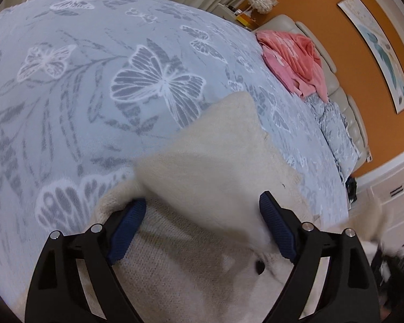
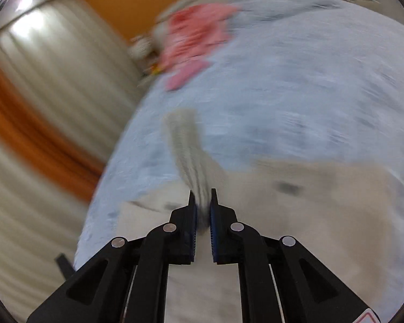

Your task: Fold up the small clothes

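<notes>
The cream knit cardigan [image 1: 202, 188] lies on the butterfly-print bedspread [image 1: 80, 94], filling the lower centre. The left gripper [image 1: 203, 207] has jaws spread wide over it. The right gripper [image 2: 202, 202] pinches its ribbed cuff [image 2: 185, 145]. A pink garment [image 1: 293, 62] sits upper right.

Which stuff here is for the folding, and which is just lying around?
For the folding:
- cream knitted cardigan
- left tool, open over it
- right tool, pinching its ribbed edge

Just lying around:
- pink clothes
- butterfly blanket
- wall picture
</notes>
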A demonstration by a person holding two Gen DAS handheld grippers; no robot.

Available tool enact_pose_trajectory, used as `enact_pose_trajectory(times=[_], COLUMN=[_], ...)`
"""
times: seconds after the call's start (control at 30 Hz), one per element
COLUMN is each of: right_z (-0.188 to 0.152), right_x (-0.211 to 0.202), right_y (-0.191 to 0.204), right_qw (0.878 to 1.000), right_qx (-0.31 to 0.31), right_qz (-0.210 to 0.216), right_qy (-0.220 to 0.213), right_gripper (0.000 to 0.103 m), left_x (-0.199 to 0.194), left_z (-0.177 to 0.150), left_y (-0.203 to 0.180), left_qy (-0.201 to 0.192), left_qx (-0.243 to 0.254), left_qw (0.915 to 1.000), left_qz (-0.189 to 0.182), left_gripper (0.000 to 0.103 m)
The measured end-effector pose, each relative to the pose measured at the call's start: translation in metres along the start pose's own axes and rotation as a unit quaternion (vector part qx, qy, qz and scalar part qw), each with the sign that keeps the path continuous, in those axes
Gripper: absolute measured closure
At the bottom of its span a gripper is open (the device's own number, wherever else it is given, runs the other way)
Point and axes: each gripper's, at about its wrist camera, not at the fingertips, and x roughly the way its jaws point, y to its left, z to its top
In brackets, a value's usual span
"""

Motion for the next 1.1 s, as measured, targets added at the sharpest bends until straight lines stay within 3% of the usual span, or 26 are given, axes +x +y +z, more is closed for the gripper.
enact_pose_trajectory(times=[0.07, 0.13, 0.2, 0.27, 0.3, 0.37, 0.4, 0.43, 0.47, 0.5, 0.57, 0.63, 0.73, 0.87, 0.93, 1.0, 1.1], right_z=[-0.022, -0.044, -0.051, -0.046, -0.042, -0.035, -0.032, -0.029, -0.026, -0.022, -0.011, -0.012, -0.03, -0.032, -0.032, -0.037, -0.039], right_x=[0.003, 0.019, 0.017, 0.011, 0.01, 0.01, 0.012, 0.014, 0.014, 0.005, -0.027, -0.035, -0.003, -0.025, -0.02, -0.018, -0.012], right_y=[-0.064, -0.106, -0.115, -0.111, -0.11, -0.11, -0.113, -0.116, -0.113, -0.11, -0.101, -0.103, -0.145, -0.141, -0.153, -0.165, -0.16], right_qw=[0.997, 0.991, 0.991, 0.991, 0.992, 0.991, 0.99, 0.99, 0.99, 0.991, 0.994, 0.997, 0.993, 0.996, 0.994, 0.991, 0.993], right_qx=[0.055, 0.091, 0.105, 0.102, 0.103, 0.112, 0.122, 0.129, 0.129, 0.125, 0.098, 0.076, 0.096, 0.089, 0.099, 0.129, 0.094], right_qz=[-0.039, -0.043, -0.018, -0.016, -0.016, -0.01, -0.002, 0.004, 0.007, 0.015, 0.039, 0.027, -0.043, -0.019, -0.04, -0.026, -0.05], right_qy=[0.034, 0.09, 0.087, 0.081, 0.077, 0.068, 0.067, 0.064, 0.061, 0.046, -0.006, -0.02, 0.058, 0.022, 0.037, 0.038, 0.041], right_gripper=[0.094, 0.094, 0.091, 0.076, 0.065, 0.06, 0.07, 0.087, 0.095, 0.096, 0.097, 0.097, 0.097, 0.098, 0.098, 0.099, 0.101], left_x=[0.002, 0.003, 0.002, -0.002, -0.004, -0.006, -0.005, -0.002, 0.002, 0.004, 0.002, 0.005, 0.008, 0.006, 0.005, 0.004, 0.005], left_z=[-0.003, -0.005, -0.006, -0.003, 0.001, 0.007, 0.009, 0.01, 0.011, 0.011, 0.01, 0.007, 0.001, 0.004, 0.005, 0.004, 0.002], left_y=[-0.004, -0.008, -0.012, -0.009, -0.005, 0.007, 0.012, 0.015, 0.018, 0.021, 0.024, 0.025, 0.026, 0.024, 0.026, 0.024, 0.021], left_qy=[0.002, -0.001, 0.002, 0.009, 0.012, 0.016, 0.02, 0.027, 0.035, 0.04, 0.035, 0.04, 0.039, 0.041, 0.041, 0.04, 0.036], left_qx=[0.01, 0.019, 0.016, -0.011, -0.036, -0.093, -0.117, -0.134, -0.145, -0.149, -0.144, -0.116, -0.094, -0.091, -0.096, -0.088, -0.07], left_qw=[0.9999, 0.9997, 0.9996, 0.9998, 0.9993, 0.9952, 0.9924, 0.9898, 0.9879, 0.9874, 0.9886, 0.9923, 0.9947, 0.995, 0.9945, 0.9953, 0.9967], left_qz=[0.004, 0.016, 0.023, 0.011, -0.002, -0.026, -0.034, -0.041, -0.042, -0.033, -0.025, -0.011, -0.007, 0.003, 0.003, 0.009, 0.02], left_gripper=[0.019, 0.019, 0.019, 0.019, 0.02, 0.028, 0.036, 0.045, 0.066, 0.084, 0.087, 0.088, 0.09, 0.09, 0.09, 0.09, 0.09])
